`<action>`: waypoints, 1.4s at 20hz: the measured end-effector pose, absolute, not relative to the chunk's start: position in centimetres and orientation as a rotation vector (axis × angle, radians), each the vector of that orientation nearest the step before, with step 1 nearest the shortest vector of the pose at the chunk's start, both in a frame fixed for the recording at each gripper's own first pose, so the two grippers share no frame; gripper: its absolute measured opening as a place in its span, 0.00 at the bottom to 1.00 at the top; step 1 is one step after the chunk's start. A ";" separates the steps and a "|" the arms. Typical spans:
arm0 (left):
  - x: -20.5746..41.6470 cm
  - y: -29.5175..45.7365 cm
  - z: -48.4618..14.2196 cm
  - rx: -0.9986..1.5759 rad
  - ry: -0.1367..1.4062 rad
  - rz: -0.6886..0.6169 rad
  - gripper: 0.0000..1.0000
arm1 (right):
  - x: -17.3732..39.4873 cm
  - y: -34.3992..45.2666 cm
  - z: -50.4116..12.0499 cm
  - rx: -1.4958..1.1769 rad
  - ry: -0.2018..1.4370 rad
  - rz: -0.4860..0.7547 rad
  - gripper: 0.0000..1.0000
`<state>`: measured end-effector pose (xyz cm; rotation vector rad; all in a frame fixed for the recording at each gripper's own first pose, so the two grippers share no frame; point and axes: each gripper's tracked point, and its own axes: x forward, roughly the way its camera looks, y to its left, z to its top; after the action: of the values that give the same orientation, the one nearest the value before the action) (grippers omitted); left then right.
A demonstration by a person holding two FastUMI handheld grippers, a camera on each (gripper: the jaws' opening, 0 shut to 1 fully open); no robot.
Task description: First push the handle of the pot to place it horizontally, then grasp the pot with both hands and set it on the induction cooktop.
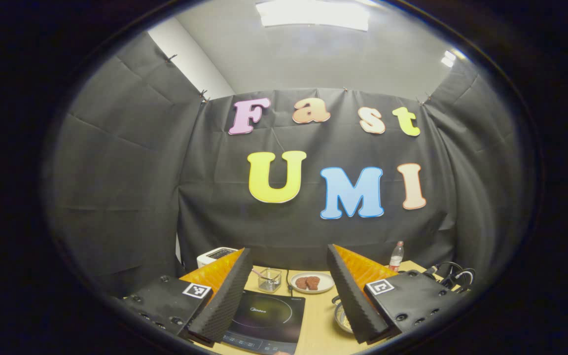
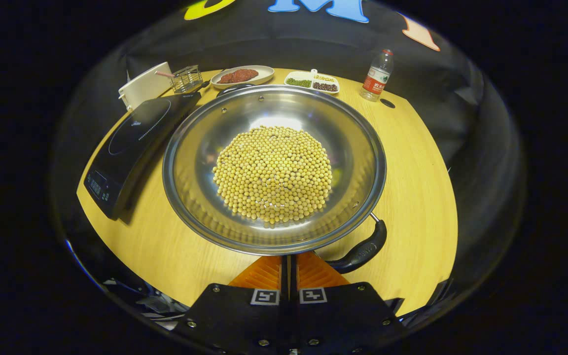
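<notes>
Pot on desk, right of cooktop, not lifted.
My left gripper is spread wide, held high over the induction cooktop. My right gripper is closed tight, holding nothing, at the pot's 6 o'clock rim. The pot's handle sits at 5 o'clock; soybeans inside.

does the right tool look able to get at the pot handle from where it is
Probably yes. The right tool sits closed just below the pot rim, and the handle lies right beside it on bare table with nothing between.
</notes>
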<state>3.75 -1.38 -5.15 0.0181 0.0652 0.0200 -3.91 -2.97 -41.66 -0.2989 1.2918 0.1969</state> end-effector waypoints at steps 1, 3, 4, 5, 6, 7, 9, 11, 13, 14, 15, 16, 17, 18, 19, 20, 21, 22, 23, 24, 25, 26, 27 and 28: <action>3.7 -1.6 -5.2 0.016 0.067 0.025 1.00 | -3.7 -3.8 -41.8 -0.340 1.283 0.202 0.01; 3.7 -2.1 -5.5 0.014 0.073 0.034 1.00 | -3.3 -5.1 -41.7 -0.413 1.268 0.211 0.01; 3.6 -2.3 -5.9 0.014 0.079 0.038 1.00 | -2.9 -5.7 -41.6 -0.437 1.259 0.214 0.01; 3.7 -2.6 -6.0 0.012 0.084 0.040 1.00 | -2.6 -6.2 -41.7 -0.457 1.250 0.216 0.01; 3.6 -2.9 -6.2 0.012 0.087 0.043 1.00 | -2.2 -6.7 -41.7 -0.472 1.242 0.215 0.01; 3.6 -3.2 -6.4 0.015 0.089 0.046 1.00 | -1.9 -7.2 -41.8 -0.485 1.231 0.212 0.01; 3.6 -3.9 -6.8 0.023 0.101 0.050 1.00 | -1.1 -8.0 -41.5 -0.513 1.195 0.213 0.01; 3.9 -4.7 -7.2 0.029 0.108 0.055 0.98 | 0.1 -8.9 -41.3 -0.555 1.146 0.218 0.01; 4.1 -5.5 -7.5 0.038 0.112 0.062 1.00 | 1.0 -9.6 -41.4 -0.585 1.110 0.227 0.01; 4.2 -6.0 -7.7 0.044 0.115 0.065 1.00 | 1.6 -9.9 -41.4 -0.600 1.091 0.232 0.01; 4.3 -6.4 -7.8 0.050 0.118 0.069 1.00 | 2.1 -10.1 -41.5 -0.613 1.077 0.236 0.01; 4.3 -6.8 -8.1 0.055 0.121 0.073 1.00 | 2.7 -10.3 -41.5 -0.626 1.060 0.243 0.01; 4.4 -7.2 -8.2 0.061 0.124 0.079 0.96 | 3.4 -10.5 -41.7 -0.638 1.043 0.251 0.01; 4.3 -7.5 -8.3 0.068 0.128 0.086 0.92 | 4.0 -10.5 -41.7 -0.641 1.028 0.259 0.01; 4.4 -7.8 -8.4 0.076 0.133 0.092 0.92 | 4.6 -10.5 -41.9 -0.635 1.015 0.259 0.01; 4.3 -8.1 -8.8 0.084 0.138 0.101 1.00 | 5.0 -10.7 -41.8 -0.622 1.002 0.256 0.01; 4.2 -8.3 -9.0 0.092 0.143 0.108 1.00 | 5.5 -11.0 -41.9 -0.612 0.989 0.246 0.00; 4.2 -8.4 -9.3 0.099 0.147 0.118 1.00 | 5.9 -11.2 -41.8 -0.600 0.974 0.238 0.01; 4.1 -8.6 -9.4 0.104 0.149 0.126 1.00 | 6.4 -11.5 -41.9 -0.584 0.959 0.225 0.01; 4.0 -8.8 -9.6 0.105 0.152 0.132 1.00 | 6.8 -11.8 -41.6 -0.564 0.938 0.205 0.01; 4.0 -8.9 -9.9 0.108 0.159 0.138 1.00 | 7.2 -12.0 -41.4 -0.539 0.919 0.192 0.01; 4.0 -9.0 -10.4 0.111 0.165 0.143 1.00 | 7.3 -12.1 -41.1 -0.512 0.907 0.184 0.01; 4.1 -9.0 -10.8 0.114 0.171 0.143 1.00 | 7.3 -12.3 -40.8 -0.490 0.892 0.172 0.01; 4.3 -9.2 -11.4 0.115 0.181 0.140 0.99 | 7.4 -12.7 -40.3 -0.468 0.872 0.159 0.00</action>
<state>4.31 -9.25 -11.44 0.1151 0.1806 0.1398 7.45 -12.74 -40.27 -0.4680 0.8720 0.1589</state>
